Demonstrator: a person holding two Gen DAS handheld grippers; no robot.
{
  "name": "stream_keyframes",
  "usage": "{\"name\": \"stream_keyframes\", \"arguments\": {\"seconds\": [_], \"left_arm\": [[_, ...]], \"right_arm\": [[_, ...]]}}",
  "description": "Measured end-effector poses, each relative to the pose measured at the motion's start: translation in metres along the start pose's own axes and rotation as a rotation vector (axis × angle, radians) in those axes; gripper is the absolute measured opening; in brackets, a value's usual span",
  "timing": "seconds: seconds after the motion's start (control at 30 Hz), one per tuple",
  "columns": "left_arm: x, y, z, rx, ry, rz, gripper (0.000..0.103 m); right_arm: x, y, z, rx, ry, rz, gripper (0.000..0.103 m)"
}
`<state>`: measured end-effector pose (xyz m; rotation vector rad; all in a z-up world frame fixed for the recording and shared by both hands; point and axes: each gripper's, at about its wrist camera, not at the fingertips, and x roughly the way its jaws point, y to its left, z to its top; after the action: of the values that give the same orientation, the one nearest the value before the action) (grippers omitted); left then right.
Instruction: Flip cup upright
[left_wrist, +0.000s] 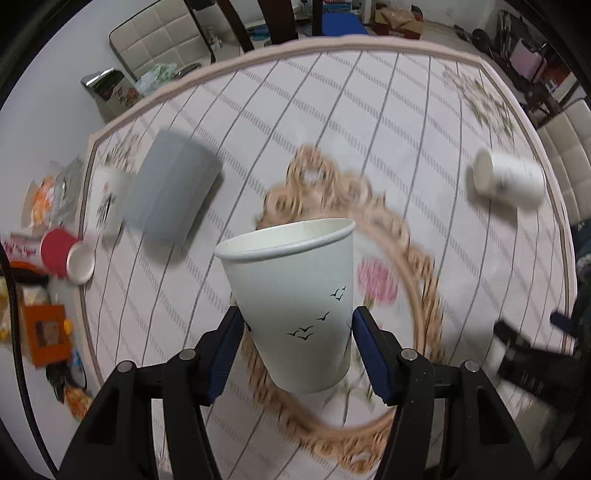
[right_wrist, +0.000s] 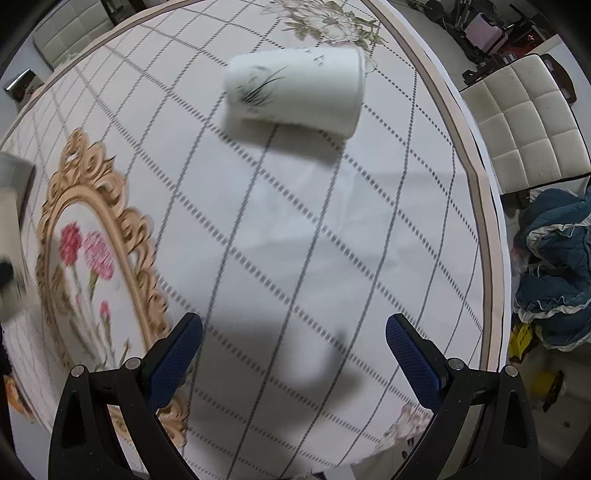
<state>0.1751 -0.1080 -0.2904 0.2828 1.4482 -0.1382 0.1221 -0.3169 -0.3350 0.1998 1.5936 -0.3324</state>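
Writing: no readable words; red packet lettering at the left edge is blurred.
Held cup (left_wrist: 295, 310): centre of the left view, white paper printed with small black birds, mouth up, long axis near vertical, tilted slightly.
Left gripper (left_wrist: 297, 347): blue pads clamped on the cup's lower sides.
Second cup (right_wrist: 295, 88): upper centre of the right view, lying on its side on the tablecloth (right_wrist: 295, 229), long axis left to right.
Right gripper (right_wrist: 293, 354): fingers spread wide, holding nothing.
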Motion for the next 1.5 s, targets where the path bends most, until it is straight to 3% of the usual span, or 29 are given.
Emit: {"name": "stream_keyframes", "arguments": {"seconds": [0.2,0.4,0.67,1.03,1.07,1.13,1.17,1.33,1.43,1.5], "left_arm": [[0.000,0.013,-0.058,-0.068,0.050,-0.061,0.058],[0.014,0.009,-0.086,-0.100,0.085,-0.109,0.058],[0.036,0.000,-0.086,-0.109,0.100,-0.128,0.058],[0.048,-0.007,-0.075,-0.102,0.114,-0.135,0.061],[0.049,-0.006,-0.074,-0.102,0.114,-0.136,0.064],[0.046,-0.006,-0.070,-0.103,0.114,-0.134,0.087],[0.043,-0.006,-0.068,-0.104,0.112,-0.142,0.091],[0.020,0.008,-0.065,-0.133,0.070,-0.199,0.093],[0.000,0.025,-0.067,-0.147,0.000,-0.178,0.103],[-0.010,0.041,-0.074,-0.168,-0.044,-0.157,0.103]], "right_arm": [[-0.016,0.023,-0.040,-0.021,-0.009,-0.010,0.101],[-0.021,0.034,-0.076,-0.029,-0.019,-0.042,0.101],[-0.015,0.020,-0.102,-0.002,-0.018,-0.087,0.101],[-0.004,-0.003,-0.089,0.014,-0.004,-0.115,0.101],[-0.005,-0.003,-0.089,0.013,-0.003,-0.115,0.101],[-0.004,-0.005,-0.089,0.014,-0.001,-0.114,0.101],[-0.005,-0.005,-0.088,0.016,-0.001,-0.111,0.101],[-0.009,-0.008,-0.083,0.025,-0.006,-0.096,0.101],[-0.014,-0.006,-0.083,0.028,-0.014,-0.071,0.101],[-0.018,-0.003,-0.082,0.025,-0.017,-0.053,0.101]]}}
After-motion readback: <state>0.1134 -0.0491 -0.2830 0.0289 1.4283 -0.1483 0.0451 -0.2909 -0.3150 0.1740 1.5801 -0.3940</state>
